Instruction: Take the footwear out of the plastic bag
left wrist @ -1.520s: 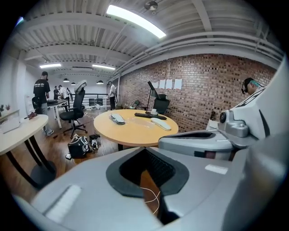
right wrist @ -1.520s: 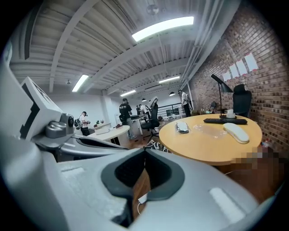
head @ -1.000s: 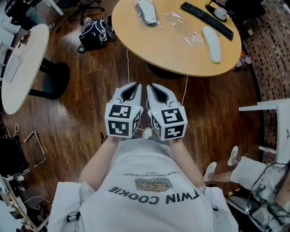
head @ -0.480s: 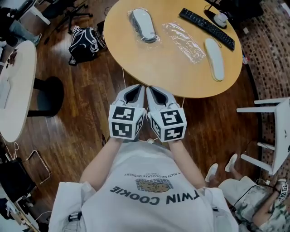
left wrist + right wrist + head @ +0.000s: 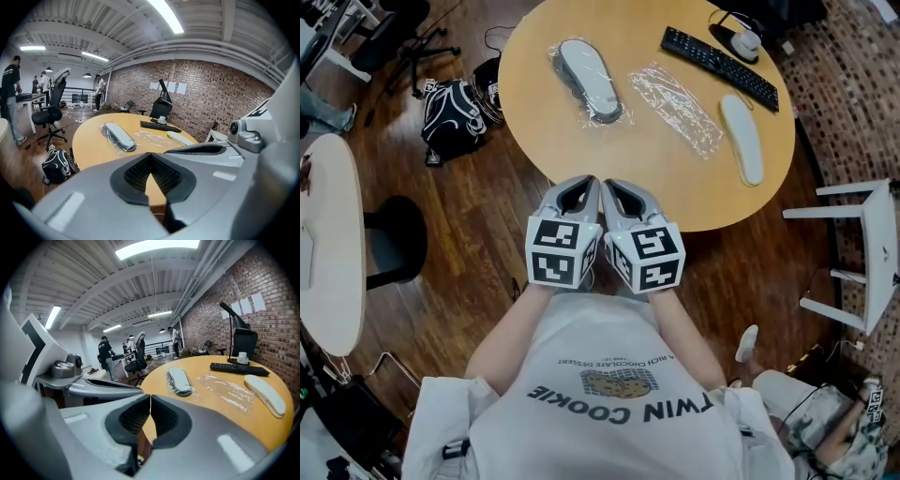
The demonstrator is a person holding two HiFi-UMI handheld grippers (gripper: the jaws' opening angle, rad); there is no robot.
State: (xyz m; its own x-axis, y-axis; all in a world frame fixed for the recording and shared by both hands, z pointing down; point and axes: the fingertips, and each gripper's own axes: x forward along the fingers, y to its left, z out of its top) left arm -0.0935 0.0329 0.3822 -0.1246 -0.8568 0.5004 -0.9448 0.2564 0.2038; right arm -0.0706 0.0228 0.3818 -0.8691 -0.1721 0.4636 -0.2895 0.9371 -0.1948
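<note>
Round table [image 5: 656,173] and bagged slipper [image 5: 589,80] nearer than before

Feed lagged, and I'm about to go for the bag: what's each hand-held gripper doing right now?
Left hand-held gripper: closed, nothing between the jaws.
Right hand-held gripper: closed, nothing between the jaws.

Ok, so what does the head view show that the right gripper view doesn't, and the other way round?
Only the head view: the black backpack left of the round table, and the person's printed shirt. Only the right gripper view: the ceiling strip lights and the papers pinned on the brick wall. Both: the table with the bagged slipper, the empty plastic bag, the bare slipper and the keyboard.
</note>
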